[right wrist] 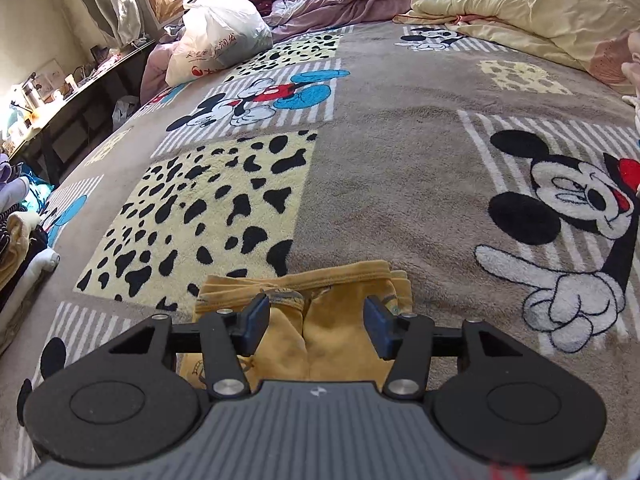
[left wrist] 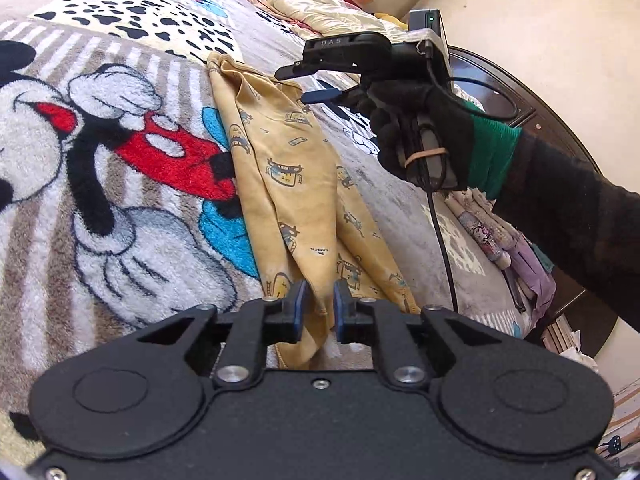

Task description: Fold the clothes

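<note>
A yellow printed garment [left wrist: 296, 184] lies stretched out on the Mickey Mouse blanket [left wrist: 100, 152]. My left gripper [left wrist: 320, 304] hovers over its near end, jaws slightly apart, nothing held. My right gripper [left wrist: 308, 86], held in a gloved hand, hangs open above the garment's far end. In the right wrist view the right gripper [right wrist: 316, 316] is open wide over the garment's waistband end [right wrist: 312, 280], which lies flat on the blanket [right wrist: 380, 160].
A cream quilt [right wrist: 520, 4] and a purple cover [right wrist: 340, 0] lie at the head of the bed. A white plastic bag [right wrist: 216, 36] sits at the far left. Clothes [left wrist: 512, 248] are piled by the bed's right edge. A dark footboard [left wrist: 520, 92] curves behind.
</note>
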Demonstrator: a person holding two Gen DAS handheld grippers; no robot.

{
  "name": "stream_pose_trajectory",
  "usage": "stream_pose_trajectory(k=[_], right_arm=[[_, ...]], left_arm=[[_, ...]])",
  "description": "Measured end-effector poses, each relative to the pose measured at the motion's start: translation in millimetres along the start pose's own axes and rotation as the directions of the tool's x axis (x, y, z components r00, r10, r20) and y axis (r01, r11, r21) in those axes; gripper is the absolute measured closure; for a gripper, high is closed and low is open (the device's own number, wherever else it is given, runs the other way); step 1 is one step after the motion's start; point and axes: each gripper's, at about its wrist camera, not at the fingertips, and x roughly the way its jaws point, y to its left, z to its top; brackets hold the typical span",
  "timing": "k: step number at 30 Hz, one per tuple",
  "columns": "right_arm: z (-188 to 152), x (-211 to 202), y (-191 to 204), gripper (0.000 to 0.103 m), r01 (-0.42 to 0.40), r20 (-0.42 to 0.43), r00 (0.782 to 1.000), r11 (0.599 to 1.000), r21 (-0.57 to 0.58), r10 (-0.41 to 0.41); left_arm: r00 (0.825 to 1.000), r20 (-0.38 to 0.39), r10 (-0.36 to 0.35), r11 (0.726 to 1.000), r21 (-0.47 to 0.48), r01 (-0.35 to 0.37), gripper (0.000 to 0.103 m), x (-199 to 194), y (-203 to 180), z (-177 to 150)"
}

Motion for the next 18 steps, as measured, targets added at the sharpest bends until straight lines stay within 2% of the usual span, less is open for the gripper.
stream_pose_trajectory(k=[2,3,6,10,11,16,18], right_arm=[[-7,7,-3,0.058,-0.032,0.01,0.999,0.999,-0.005,0.032],[-8,6,-1,0.058,-0.046,0.034,0.998,0.999,-0.016,0.046],[-7,6,10,0.058,-0.102,0.065,0.992,0.991,-0.082,0.108],[2,15,46,0.058,-0.144,-0.017,0.989,0.944,-0.298,0.146],[4,19,55,0.058,-0.141,-0.047,0.99,0.933,-0.33,0.133],[3,43,96,0.058,-0.031,-0.09,0.996,0.879,-0.476,-0.013],[7,48,100,0.059,-0.002,-0.09,0.995,0.891,-0.453,-0.044]], left_arm=[[1.0,-0.011,0.011,1.0,0.008,-0.011,0.093,4,-1,-1],[1.0,-0.014,0.015,1.0,0.01,-0.015,0.097,5,-1,-2],[0.999,-0.024,0.021,1.0,0.009,-0.021,0.098,7,1,-2],[0.999,-0.033,0.017,1.0,0.005,-0.017,0.098,9,3,-1],[0.999,-0.035,0.017,1.0,0.006,-0.016,0.098,9,3,-1],[0.999,-0.038,0.012,1.0,0.004,-0.012,0.098,8,4,-1],[0.999,-0.038,0.012,1.0,0.002,-0.012,0.098,7,4,-2]])
